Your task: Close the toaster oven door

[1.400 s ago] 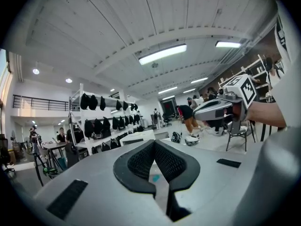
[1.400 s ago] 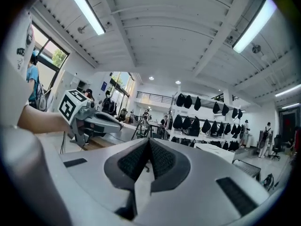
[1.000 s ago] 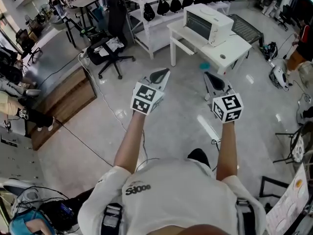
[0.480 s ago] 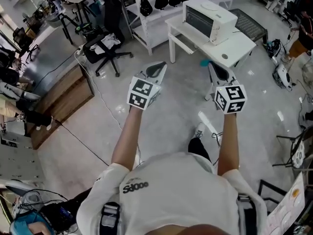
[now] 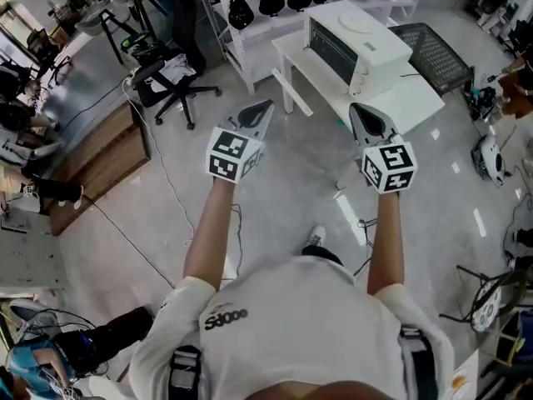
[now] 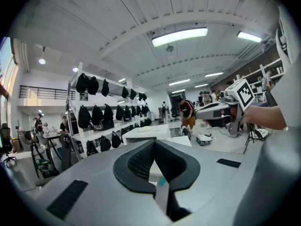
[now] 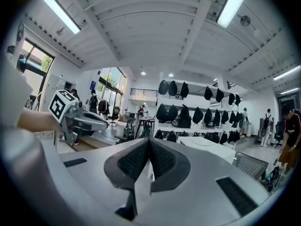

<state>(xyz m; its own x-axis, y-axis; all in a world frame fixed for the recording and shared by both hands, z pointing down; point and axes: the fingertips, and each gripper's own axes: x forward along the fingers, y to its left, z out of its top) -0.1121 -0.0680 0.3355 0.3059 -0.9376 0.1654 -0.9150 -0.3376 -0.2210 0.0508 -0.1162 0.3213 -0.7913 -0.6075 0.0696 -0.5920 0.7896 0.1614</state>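
— What is shown of the room and of the ground?

— A large workshop hall is shown. A pale, glossy floor [image 5: 283, 182] is seen from the head view, with lamp strips mirrored in it and thin cables [image 5: 171, 194] trailed across it. In both gripper views a white ribbed ceiling [image 7: 155, 27] with long tube lamps is seen.

— Where is the toaster oven found?

— The toaster oven [image 5: 354, 36] is set on a white table [image 5: 408, 102] at the top of the head view, ahead of both grippers and well apart from them, nearer the right one. It is box-shaped, with a smooth white casing, and its dark front is turned toward the view's left. Whether its door is open cannot be told from here.

— How are the grippers held?

— The left gripper [image 5: 261, 108] and the right gripper [image 5: 361, 115] are held out side by side, apart from each other. Both pairs of jaws are pressed together, with nothing between them. The pads [image 6: 137, 161] are black and finely meshed, and are set in smooth grey shells that taper to a point.

— What else is seen?

— A white shelving rack [image 5: 250, 32] is hung with rounded black bags [image 5: 271, 0]. A black office chair [image 5: 166, 82] on a star base is seen, as are a low wooden platform [image 5: 96, 169] and a dark mesh panel [image 5: 433, 52] beside the table.
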